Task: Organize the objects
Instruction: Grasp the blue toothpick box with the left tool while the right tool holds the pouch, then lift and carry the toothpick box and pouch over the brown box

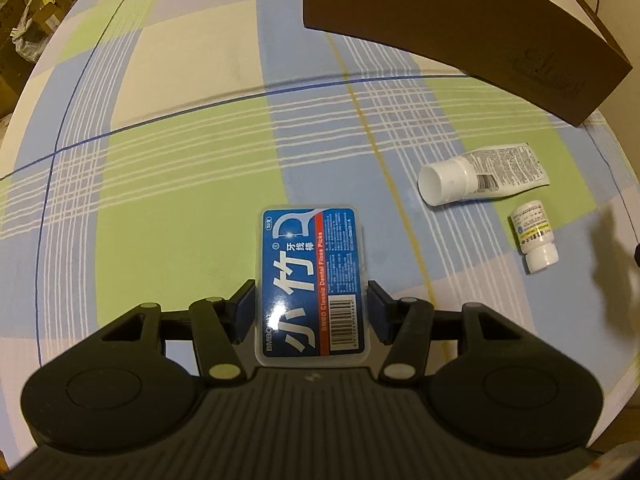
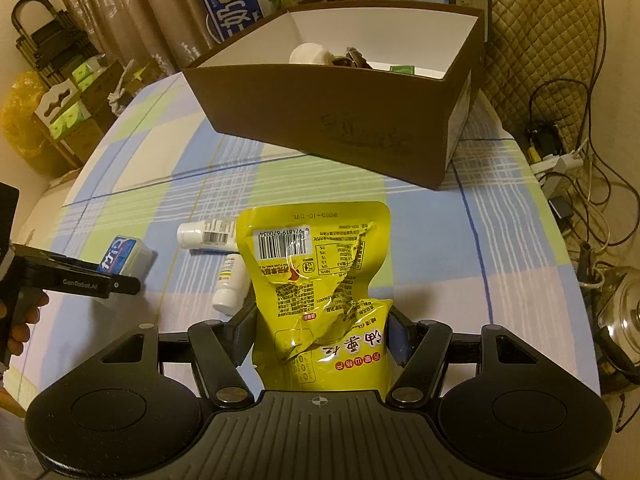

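Note:
My left gripper [image 1: 312,300] is shut on a blue floss pick box [image 1: 310,280], held just above the checked tablecloth [image 1: 180,160]. From the right wrist view the same floss pick box [image 2: 124,258] and left gripper [image 2: 132,276] show at the left. My right gripper [image 2: 322,332] is shut on a yellow snack pouch [image 2: 316,276], which stands upright between the fingers. A white tube [image 1: 484,174] and a small white bottle [image 1: 536,236] lie on the cloth to the right of the floss box. The brown cardboard box [image 2: 340,120] stands open beyond them, with a few items inside.
Milk cartons [image 2: 240,4] stand behind the brown box. Cables and a power strip [image 2: 560,160] lie off the table's right edge, near a metal kettle [image 2: 628,312]. A rack with tissue packs [image 2: 68,116] is at the far left. A person's hand [image 2: 20,320] holds the left gripper.

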Motion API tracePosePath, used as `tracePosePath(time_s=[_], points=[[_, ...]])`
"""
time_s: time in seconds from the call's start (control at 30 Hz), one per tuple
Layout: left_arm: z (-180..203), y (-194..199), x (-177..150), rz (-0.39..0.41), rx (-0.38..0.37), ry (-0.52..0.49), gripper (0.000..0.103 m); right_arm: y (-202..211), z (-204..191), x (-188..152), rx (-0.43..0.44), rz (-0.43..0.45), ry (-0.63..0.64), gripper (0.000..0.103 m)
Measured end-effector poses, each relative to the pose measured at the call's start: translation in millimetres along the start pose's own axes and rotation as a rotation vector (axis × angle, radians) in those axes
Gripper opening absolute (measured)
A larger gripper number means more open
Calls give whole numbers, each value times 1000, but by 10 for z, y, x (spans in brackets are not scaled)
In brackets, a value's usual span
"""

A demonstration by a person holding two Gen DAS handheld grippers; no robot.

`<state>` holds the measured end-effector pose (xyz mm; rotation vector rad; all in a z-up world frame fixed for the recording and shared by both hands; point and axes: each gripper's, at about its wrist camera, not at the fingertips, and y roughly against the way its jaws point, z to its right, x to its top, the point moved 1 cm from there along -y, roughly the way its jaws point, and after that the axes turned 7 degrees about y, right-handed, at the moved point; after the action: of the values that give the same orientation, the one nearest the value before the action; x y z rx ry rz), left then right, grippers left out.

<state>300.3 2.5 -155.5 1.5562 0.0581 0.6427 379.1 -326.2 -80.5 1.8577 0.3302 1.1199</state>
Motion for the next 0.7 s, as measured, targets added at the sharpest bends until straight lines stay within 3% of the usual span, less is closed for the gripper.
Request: tracePosePath(time_s=[0.4,0.7], points=[[138,204,-93,54,16,48,51,-45,179,71,50,-5,43,62],[208,590,148,122,-10,24,51,-74,181,381,104,30,35,62]])
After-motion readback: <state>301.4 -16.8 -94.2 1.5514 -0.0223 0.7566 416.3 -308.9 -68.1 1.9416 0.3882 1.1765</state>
